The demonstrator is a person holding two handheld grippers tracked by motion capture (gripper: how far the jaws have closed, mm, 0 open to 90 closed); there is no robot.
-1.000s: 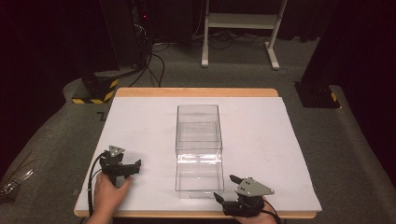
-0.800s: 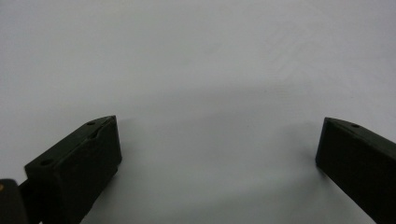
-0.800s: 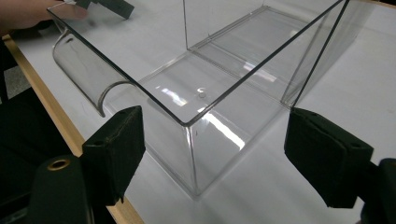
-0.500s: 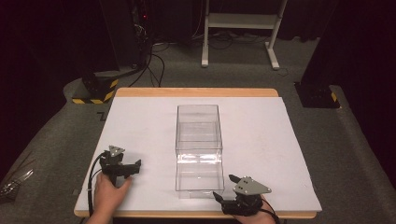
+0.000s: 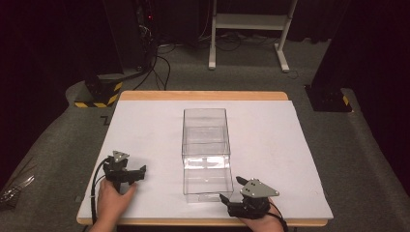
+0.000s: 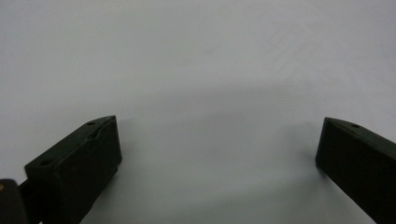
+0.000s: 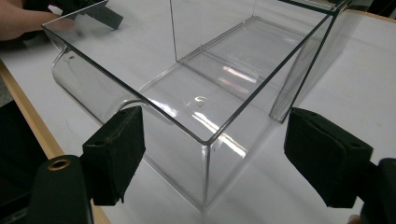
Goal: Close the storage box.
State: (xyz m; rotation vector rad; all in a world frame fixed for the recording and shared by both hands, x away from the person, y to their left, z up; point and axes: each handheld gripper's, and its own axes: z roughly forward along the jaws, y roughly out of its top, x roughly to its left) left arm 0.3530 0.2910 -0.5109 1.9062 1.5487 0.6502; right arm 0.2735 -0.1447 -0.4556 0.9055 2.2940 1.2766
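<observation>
The right gripper point(image 7: 212, 154) had its jaws spread wide, released, with the near corner of the clear plastic box point(image 7: 205, 98) standing between them, untouched. The left gripper point(image 6: 217, 154) was likewise released, jaws apart over bare white table cover point(image 6: 196, 70).

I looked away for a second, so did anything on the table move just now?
Nothing visibly changed. The left gripper and right gripper rest open on the white table, either side of the clear box, just as before.
</observation>
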